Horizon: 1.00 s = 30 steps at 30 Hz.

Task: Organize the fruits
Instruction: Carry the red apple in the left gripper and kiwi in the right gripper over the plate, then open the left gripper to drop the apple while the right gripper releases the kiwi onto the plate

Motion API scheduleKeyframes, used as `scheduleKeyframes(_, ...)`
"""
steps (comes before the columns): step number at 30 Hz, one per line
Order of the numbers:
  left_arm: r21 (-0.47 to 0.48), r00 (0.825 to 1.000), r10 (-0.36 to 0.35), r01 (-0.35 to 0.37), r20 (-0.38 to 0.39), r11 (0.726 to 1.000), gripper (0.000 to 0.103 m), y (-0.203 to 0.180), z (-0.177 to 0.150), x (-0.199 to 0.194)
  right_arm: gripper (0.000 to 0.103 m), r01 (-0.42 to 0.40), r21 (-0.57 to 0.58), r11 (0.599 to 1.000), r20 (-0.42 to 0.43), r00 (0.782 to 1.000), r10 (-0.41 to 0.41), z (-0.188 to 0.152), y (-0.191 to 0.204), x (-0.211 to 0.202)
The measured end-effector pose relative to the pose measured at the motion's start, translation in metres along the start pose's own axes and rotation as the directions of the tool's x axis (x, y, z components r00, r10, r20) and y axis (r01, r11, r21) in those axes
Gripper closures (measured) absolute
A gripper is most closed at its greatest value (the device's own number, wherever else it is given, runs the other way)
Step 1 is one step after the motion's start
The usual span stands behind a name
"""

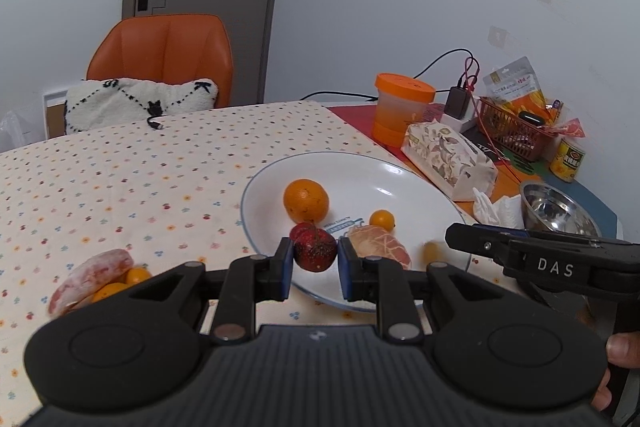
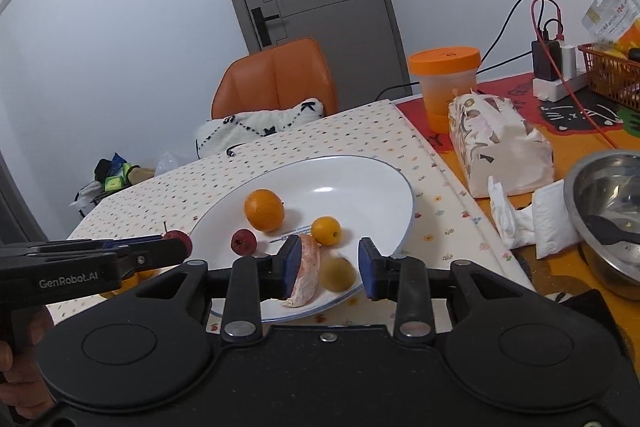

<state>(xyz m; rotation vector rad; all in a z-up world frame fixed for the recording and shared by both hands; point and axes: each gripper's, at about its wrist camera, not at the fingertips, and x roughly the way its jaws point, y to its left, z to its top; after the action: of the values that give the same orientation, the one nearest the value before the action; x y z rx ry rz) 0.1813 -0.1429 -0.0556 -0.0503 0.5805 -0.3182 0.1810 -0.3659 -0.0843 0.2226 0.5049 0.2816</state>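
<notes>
Left wrist view: left tongs (image 1: 314, 259) clamped on a small red fruit (image 1: 315, 250) at the near rim of the white plate (image 1: 416, 179), probably light, firm and smooth, best pinched across its widest part. Right wrist view: right tongs (image 2: 329, 267) apart over a blurred yellow kumquat (image 2: 339, 274). On the plate: orange (image 2: 264, 209), kumquat (image 2: 326, 230), second red fruit (image 2: 243, 241), soft peeled citrus segment (image 2: 306, 277); more fruit (image 1: 96, 277) left on the worktop (image 1: 120, 179).

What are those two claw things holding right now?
The left gripper pinches a small red fruit by its sides. The right gripper is open, holding nothing.
</notes>
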Motion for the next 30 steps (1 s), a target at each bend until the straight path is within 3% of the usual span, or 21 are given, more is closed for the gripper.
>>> scheduleKeyframes(7,0.001,1.0,-0.006,0.006,-0.009,1.0,0.079,-0.006,0.0,0.007,0.068,-0.008,0.0,1.0,-0.01,1.0,0.008,-0.002,0.001,0.0)
scheduleKeyframes(24,-0.013,0.999,0.041,-0.041,-0.016,0.999,0.039,0.01,-0.002,-0.007,0.059,-0.034,-0.005,0.999,-0.016,0.999,0.034,-0.005,0.01,0.003)
scheduleKeyframes(30,-0.027,0.997,0.074,-0.074,-0.005,0.997,0.025,0.021,-0.003,-0.015,0.051,-0.054,-0.011,0.998,-0.015,0.998,0.053,-0.005,0.017,0.002)
